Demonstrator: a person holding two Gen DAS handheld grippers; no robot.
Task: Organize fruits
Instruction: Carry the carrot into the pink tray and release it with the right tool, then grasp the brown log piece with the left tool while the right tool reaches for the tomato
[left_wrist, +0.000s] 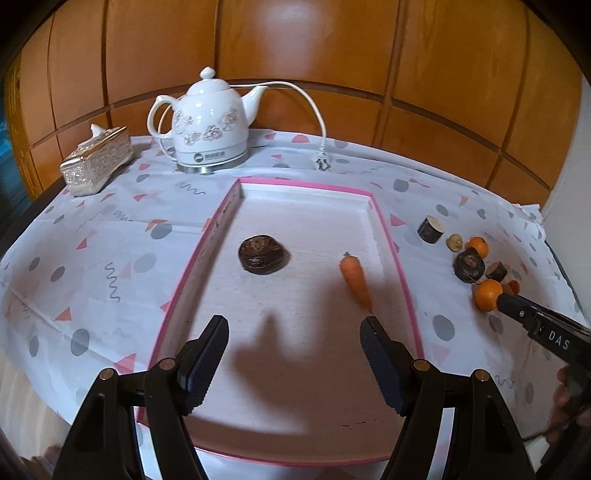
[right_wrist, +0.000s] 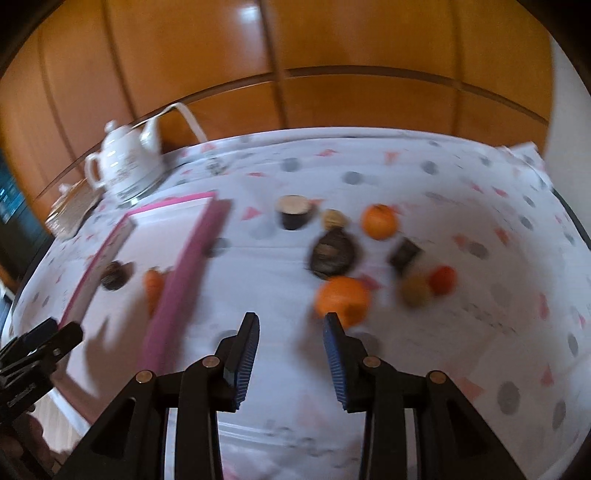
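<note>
A pink-rimmed white tray (left_wrist: 389, 236) holds a dark round fruit (left_wrist: 263, 255) and a small carrot (left_wrist: 355, 277). My left gripper (left_wrist: 293, 338) is open and empty above the tray's near half. To the tray's right lie several loose pieces: two oranges (right_wrist: 343, 300) (right_wrist: 379, 221), a dark round fruit (right_wrist: 331, 255), dark cut chunks (right_wrist: 294, 212) and a small red fruit (right_wrist: 443, 280). My right gripper (right_wrist: 290, 325) is open and empty, with the near orange just beyond its right finger. In the left wrist view its tip (left_wrist: 508, 301) touches that orange (left_wrist: 487, 294).
A white kettle (left_wrist: 212, 123) with its cord and plug (left_wrist: 322, 161) stands behind the tray. A silver tissue box (left_wrist: 96, 159) sits at the back left. The patterned cloth (left_wrist: 92, 258) covers the table; wooden panels rise behind it.
</note>
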